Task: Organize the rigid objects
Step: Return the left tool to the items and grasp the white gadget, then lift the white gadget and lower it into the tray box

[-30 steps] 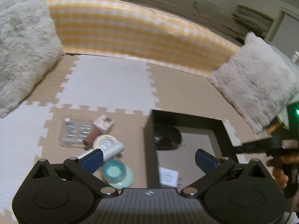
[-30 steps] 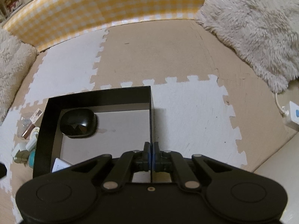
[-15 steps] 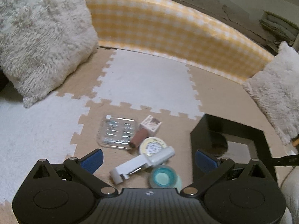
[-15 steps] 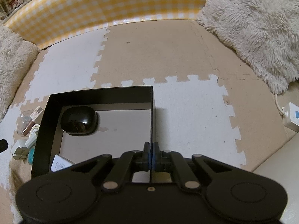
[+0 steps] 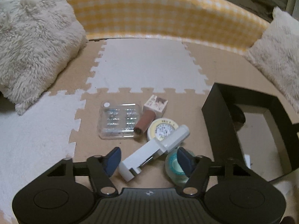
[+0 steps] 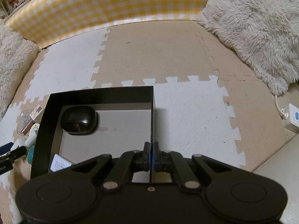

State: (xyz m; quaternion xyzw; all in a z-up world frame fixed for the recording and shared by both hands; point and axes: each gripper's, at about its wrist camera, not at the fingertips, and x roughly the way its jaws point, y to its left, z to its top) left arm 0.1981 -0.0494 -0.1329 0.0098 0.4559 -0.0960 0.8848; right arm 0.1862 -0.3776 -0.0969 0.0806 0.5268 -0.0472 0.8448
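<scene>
A pile of small items lies on the foam mat: a white stapler-like device (image 5: 155, 148), a teal tape roll (image 5: 174, 166), a round yellow tin (image 5: 163, 130), a brown tube (image 5: 143, 121), a small printed box (image 5: 156, 105) and a clear blister pack (image 5: 118, 121). My left gripper (image 5: 148, 159) is open, its fingers on either side of the white device's near end. A black box (image 6: 97, 127) holds a black case (image 6: 79, 120) and a white card (image 6: 59, 165). My right gripper (image 6: 151, 155) is shut on the box's right wall (image 6: 151, 130).
Fluffy cushions lie at the left (image 5: 31, 41) and right (image 6: 256, 28). A yellow checked barrier (image 5: 164, 13) borders the mat at the back. A white plug adapter (image 6: 291, 117) with a cable sits at the far right.
My left gripper has swung left, away from the black box, and lowered over the pile so the white device now lies between its fingers. The right gripper stays clamped on the box wall.
</scene>
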